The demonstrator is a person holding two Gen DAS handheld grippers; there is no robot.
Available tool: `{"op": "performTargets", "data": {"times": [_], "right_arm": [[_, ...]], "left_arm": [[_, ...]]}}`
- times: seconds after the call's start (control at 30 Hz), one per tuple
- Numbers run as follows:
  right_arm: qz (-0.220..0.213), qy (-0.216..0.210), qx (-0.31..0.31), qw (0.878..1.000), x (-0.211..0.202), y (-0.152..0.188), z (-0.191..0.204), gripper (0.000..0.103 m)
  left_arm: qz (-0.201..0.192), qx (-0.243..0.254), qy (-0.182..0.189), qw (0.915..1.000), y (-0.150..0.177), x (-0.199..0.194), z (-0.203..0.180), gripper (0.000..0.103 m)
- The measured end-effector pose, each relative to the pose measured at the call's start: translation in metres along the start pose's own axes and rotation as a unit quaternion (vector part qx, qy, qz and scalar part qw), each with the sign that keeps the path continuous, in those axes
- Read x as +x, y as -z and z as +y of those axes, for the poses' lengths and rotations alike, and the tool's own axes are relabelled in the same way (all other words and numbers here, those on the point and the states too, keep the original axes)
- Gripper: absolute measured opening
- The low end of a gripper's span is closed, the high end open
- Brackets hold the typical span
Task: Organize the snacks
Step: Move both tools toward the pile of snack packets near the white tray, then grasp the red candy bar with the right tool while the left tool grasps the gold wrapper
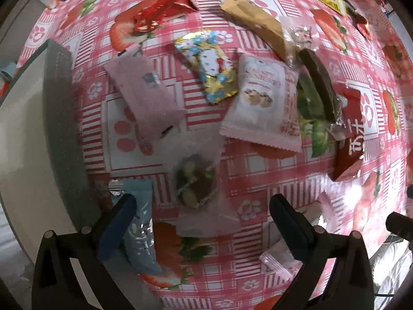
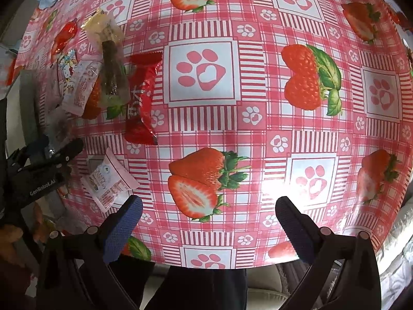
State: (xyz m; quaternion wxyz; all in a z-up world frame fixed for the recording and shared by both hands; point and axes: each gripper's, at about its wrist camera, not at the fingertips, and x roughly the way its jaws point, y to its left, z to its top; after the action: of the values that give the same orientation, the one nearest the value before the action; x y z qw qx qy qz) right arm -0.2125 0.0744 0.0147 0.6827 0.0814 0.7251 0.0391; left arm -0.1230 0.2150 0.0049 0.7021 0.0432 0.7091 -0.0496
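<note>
Directly ahead of the left gripper (image 1: 202,201), lying between its widely spread fingers: a clear-wrapped snack (image 1: 197,180) with a dark nutty centre, flat on the strawberry-print tablecloth (image 1: 258,180) near the table's left edge. Long axis roughly in line with the fingers, running away from the claw, serrated end farthest off. No contact visible; how high above the wrapper, impossible to tell. Probably the next pick, and clearly the left hand's job.

Right gripper (image 2: 209,206) likewise spread wide and empty, over bare cloth close to the table's near edge, well apart from the pile. Nearest to it: a small pink-white packet (image 2: 111,180), just off its left finger.

Further from the left claw, toward the middle of the table: a pale pink wrapper (image 1: 147,98), a blue-and-gold foil packet (image 1: 209,67), a white cookie packet (image 1: 260,103), a dark bar in clear film (image 1: 320,82), a red packet (image 1: 348,139). Beside the left finger, partly hidden by it, a light blue packet (image 1: 140,230).

Hard to make out: much of the left view smeared by motion blur, print unreadable. A grey upright panel (image 1: 59,108) at the table's left edge, perhaps a container wall, though not certain. Left claw in the right view half cut off at the frame's side, its tips lost against the clear wrapper.
</note>
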Motion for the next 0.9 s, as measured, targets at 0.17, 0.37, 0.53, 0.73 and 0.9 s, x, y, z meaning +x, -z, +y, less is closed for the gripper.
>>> {"op": "performTargets", "data": {"times": [0.17,0.37,0.53,0.73,0.9], "right_arm": [[-0.002,-0.001,0.000,1.000,-0.001,0.002,0.000,0.103],[0.005,-0.013,0.004,1.000,0.002,0.005,0.004,0.103],[0.045,-0.047,0.053,0.997,0.024,0.006,0.014,0.103],[0.054,-0.102,0.131,0.985,0.048,0.001,0.043,0.103],[0.045,-0.080,0.113,0.989,0.056,-0.008,0.074,0.103]], "left_arm": [[0.020,-0.011,0.105,0.9942,-0.007,0.001,-0.040,0.103],[-0.001,0.015,0.090,0.9958,-0.012,-0.021,-0.045,0.103],[-0.012,-0.027,0.092,0.9953,-0.027,-0.041,-0.005,0.103],[-0.025,-0.049,0.093,0.9941,-0.036,-0.053,0.016,0.103],[-0.016,-0.038,0.088,0.9952,-0.041,-0.055,0.024,0.103]]}}
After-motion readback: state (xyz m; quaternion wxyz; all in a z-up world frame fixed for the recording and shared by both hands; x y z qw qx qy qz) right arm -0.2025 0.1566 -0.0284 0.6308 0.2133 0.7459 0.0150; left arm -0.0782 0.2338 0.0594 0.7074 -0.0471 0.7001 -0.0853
